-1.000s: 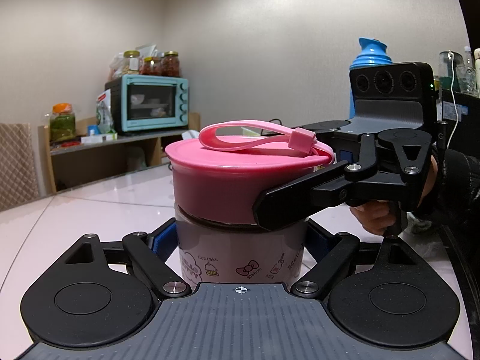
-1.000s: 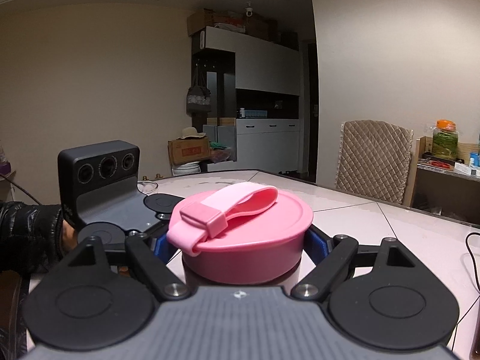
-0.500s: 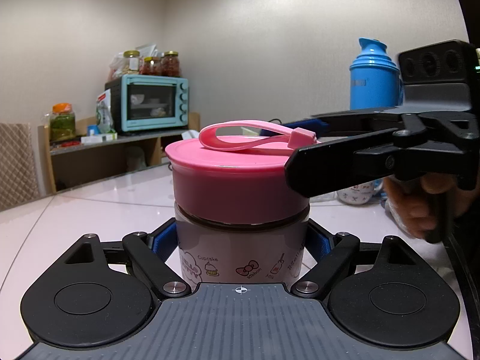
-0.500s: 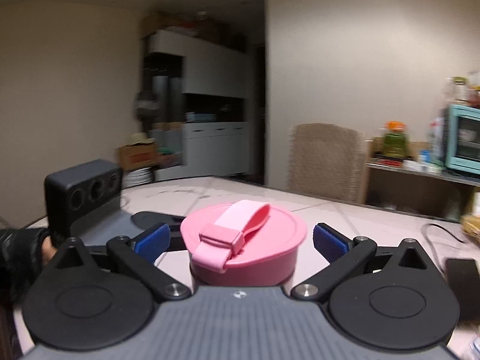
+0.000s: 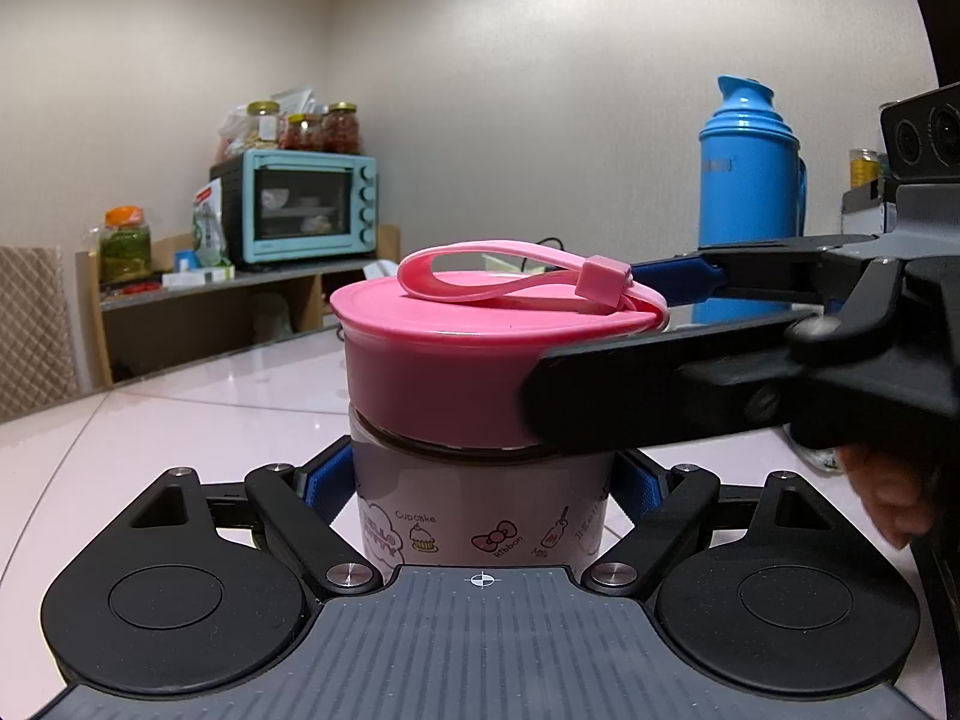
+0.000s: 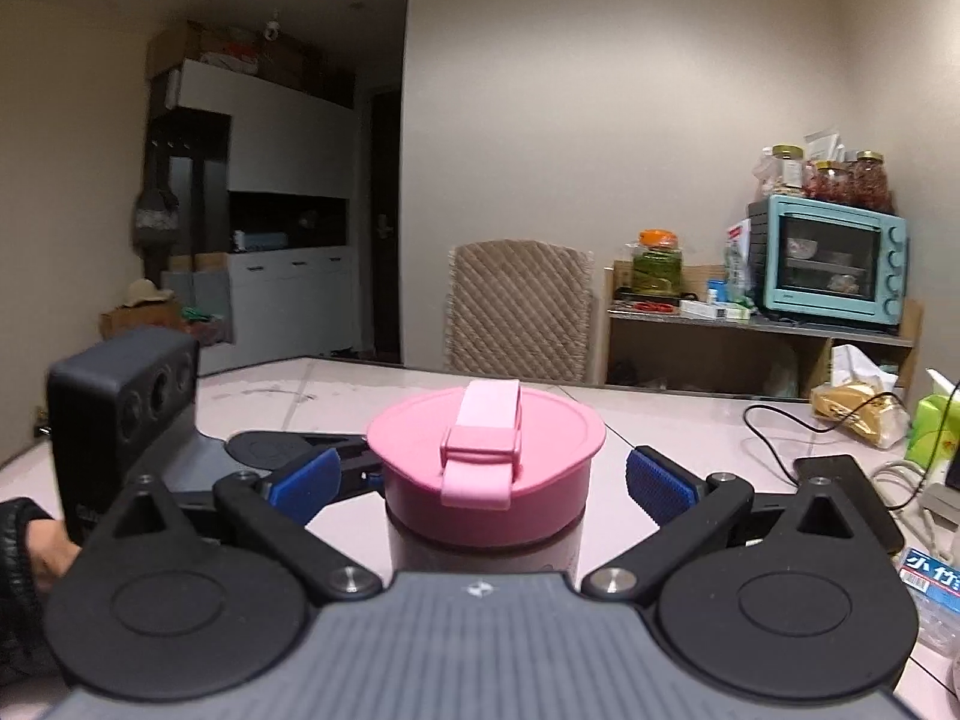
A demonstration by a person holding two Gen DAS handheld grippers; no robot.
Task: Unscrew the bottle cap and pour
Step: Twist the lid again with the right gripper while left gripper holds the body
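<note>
1. Left wrist view: bottle [image 5: 480, 510] upright on table [image 5: 180, 420], body clamped by left gripper [image 5: 480, 480].
2. Pink cap [image 6: 486, 462] centred between right gripper [image 6: 480, 480] pads, spread, not touching; nearer for unscrewing.

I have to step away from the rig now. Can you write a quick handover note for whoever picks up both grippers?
Left gripper: shut on the bottle, holding it upright on the table.
Right gripper: open, its fingers either side of the pink cap, pads clear of it.
Done: bottle steadied.
Left: the cap is still on; close on it, unscrew it, lift it off, then pour.
</note>
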